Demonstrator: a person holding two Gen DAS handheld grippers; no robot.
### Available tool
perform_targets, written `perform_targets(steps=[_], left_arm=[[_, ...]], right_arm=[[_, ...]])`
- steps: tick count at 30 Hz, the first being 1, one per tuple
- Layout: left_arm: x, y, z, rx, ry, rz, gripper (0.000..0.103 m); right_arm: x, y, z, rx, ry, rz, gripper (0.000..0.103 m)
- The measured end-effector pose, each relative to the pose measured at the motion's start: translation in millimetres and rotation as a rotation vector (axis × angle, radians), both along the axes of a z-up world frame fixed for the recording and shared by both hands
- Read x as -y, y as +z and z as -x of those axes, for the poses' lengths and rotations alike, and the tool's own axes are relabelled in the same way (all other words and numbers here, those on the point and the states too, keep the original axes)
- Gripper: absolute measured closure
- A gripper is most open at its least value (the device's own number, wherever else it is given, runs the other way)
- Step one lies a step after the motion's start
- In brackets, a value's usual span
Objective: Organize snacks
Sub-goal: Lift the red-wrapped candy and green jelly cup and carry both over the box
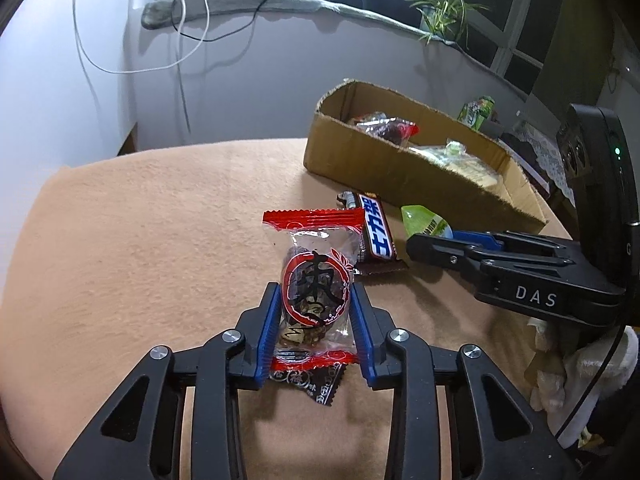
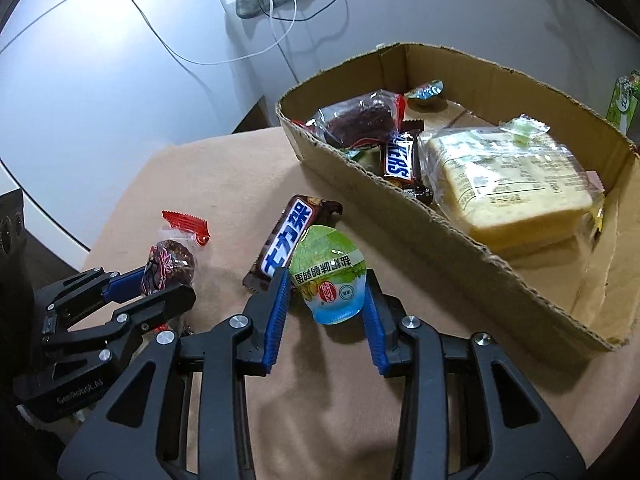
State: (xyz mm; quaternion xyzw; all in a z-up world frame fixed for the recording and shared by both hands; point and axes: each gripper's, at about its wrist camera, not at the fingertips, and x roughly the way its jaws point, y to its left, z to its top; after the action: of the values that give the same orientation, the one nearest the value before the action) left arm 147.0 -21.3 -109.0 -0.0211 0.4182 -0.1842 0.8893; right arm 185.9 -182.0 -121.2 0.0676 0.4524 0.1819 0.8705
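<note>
Snack-sorting scene on a tan tablecloth (image 1: pixel 140 220), with the cardboard box (image 2: pixel 460 236) as landmark. The left gripper (image 1: pixel 316 300) has its blue pads (image 1: pixel 269 332) pressed against both sides of a clear, red-ended date packet (image 1: pixel 316 276), which lies on the cloth well in front of the box. The right gripper (image 2: pixel 327 298) stands narrowed around a green-lidded jelly cup (image 2: pixel 329 276), just in front of the box's near wall; both pads lie against the cup's sides. A brown chocolate bar (image 2: pixel 288 240) with blue lettering lies on the cloth between the date packet and the jelly cup, touching the cup's edge. Inside the box lie a second date packet (image 2: pixel 356 120), a Snickers bar (image 2: pixel 400 160), wrapped yellow cake slices (image 2: pixel 508 184) and a small jelly cup (image 2: pixel 426 90) at the far corner.
</note>
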Motion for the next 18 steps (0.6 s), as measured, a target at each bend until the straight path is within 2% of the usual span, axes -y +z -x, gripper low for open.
perform_targets(steps=[10,18], left_arm=[[3,28,11,0.062,0.007,0.018,0.071],[11,48,2,0.101,0.012,0.047,0.071]], right_arm=[[21,37,20,0.063,0.013,-0.027,0.066],[50,64,17,0.105,-0.011,-0.037,0.066]])
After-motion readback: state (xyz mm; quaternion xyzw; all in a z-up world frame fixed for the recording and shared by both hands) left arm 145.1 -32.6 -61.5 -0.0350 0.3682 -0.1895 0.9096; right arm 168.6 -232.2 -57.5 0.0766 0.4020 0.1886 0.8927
